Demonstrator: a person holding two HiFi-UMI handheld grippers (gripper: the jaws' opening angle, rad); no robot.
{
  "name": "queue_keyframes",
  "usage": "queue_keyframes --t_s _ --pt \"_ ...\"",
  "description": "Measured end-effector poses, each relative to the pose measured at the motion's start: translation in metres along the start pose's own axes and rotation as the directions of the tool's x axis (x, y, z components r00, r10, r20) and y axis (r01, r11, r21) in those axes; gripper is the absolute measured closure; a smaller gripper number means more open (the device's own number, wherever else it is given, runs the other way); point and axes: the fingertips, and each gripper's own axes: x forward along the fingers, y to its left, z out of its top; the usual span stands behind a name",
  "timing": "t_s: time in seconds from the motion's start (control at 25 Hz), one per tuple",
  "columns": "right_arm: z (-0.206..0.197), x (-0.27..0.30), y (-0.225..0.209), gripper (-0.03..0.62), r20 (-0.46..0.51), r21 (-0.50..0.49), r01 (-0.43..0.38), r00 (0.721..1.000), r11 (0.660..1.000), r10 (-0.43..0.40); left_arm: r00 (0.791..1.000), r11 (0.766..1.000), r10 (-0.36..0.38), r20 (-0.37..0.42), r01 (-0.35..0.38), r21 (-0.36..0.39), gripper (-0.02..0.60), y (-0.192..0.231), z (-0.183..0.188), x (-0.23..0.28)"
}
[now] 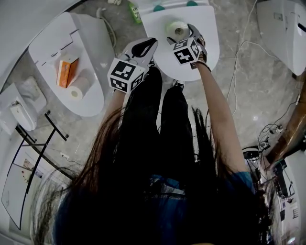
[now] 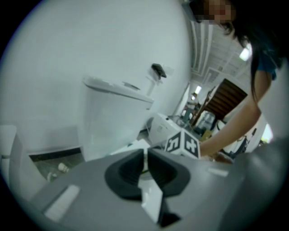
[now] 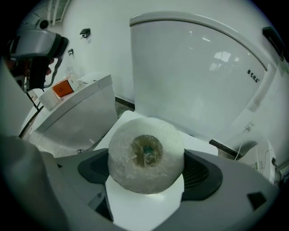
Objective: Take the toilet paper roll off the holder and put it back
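Observation:
A toilet paper roll in clear plastic wrap sits between the jaws of my right gripper, which is shut on it from both sides. In the head view the roll hangs over the closed white toilet lid, with the right gripper around it. I cannot tell whether the roll touches the lid. My left gripper hovers at the lid's left edge. Its dark jaws stand together with nothing between them. A small black wall fitting shows above the cistern; no holder is clearly in view.
A second toilet at the left carries an orange box and another roll. A green bottle lies on the floor behind. Cables trail on the right. A black rack stands lower left.

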Motion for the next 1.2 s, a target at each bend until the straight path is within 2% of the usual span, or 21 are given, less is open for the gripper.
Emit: queue_keyframes --t_s 0.2,0.48,0.76,1.0,1.2 --pt "0.0 -0.003 0.001 0.155 -0.046 0.005 -0.007 0.999 1.0 0.007 1.0 1.0 0.002 -0.003 -0.002 0.01 0.563 -0.002 0.003 -0.001" --pt "0.016 -0.058 -0.002 0.155 0.06 0.054 -0.052 0.997 0.997 0.049 1.0 1.0 0.02 -0.001 -0.02 0.019 0.563 -0.013 0.006 -0.01" --pt "0.013 -0.154 0.002 0.157 0.164 0.151 -0.141 0.98 0.978 0.116 0.999 0.999 0.02 0.025 -0.021 0.043 0.563 -0.058 0.03 -0.027" --pt "0.006 -0.258 0.027 0.157 0.278 0.309 -0.273 0.942 0.911 0.188 0.996 0.996 0.047 0.07 -0.052 0.072 0.563 -0.106 0.063 -0.058" --pt "0.0 -0.338 0.037 0.157 0.327 0.265 -0.257 0.931 0.929 0.164 0.988 0.992 0.102 0.119 -0.11 0.063 0.563 -0.148 0.082 -0.09"
